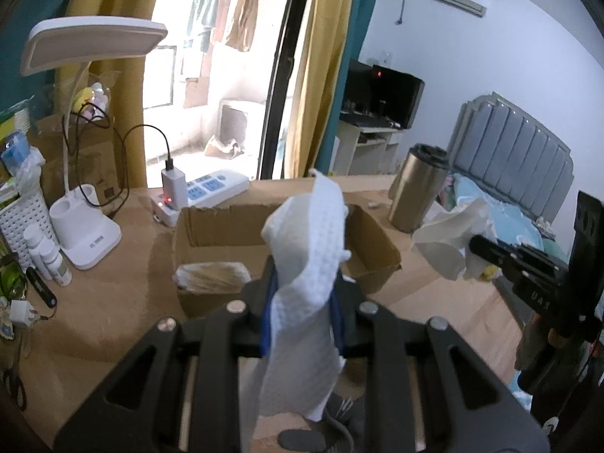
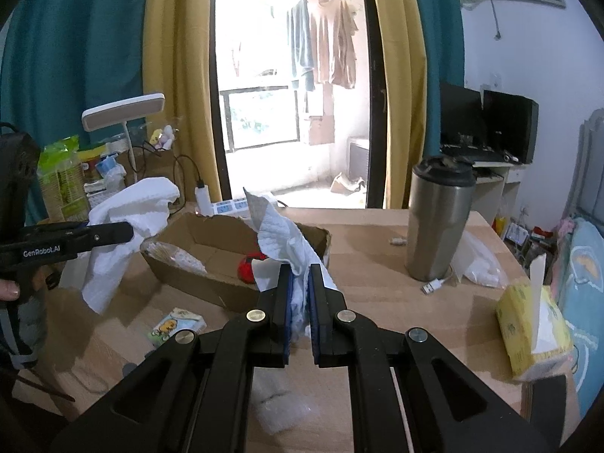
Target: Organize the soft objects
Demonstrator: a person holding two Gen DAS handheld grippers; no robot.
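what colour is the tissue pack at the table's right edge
Yellow tissue pack, seen best in the right wrist view.

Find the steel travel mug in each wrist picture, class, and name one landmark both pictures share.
Left wrist view: the steel mug stands right of centre at the far edge of the table, beyond the cardboard box.
Right wrist view: the mug stands right of centre on the table, to the right of the box.
Shared landmark: the white desk lamp at the left.
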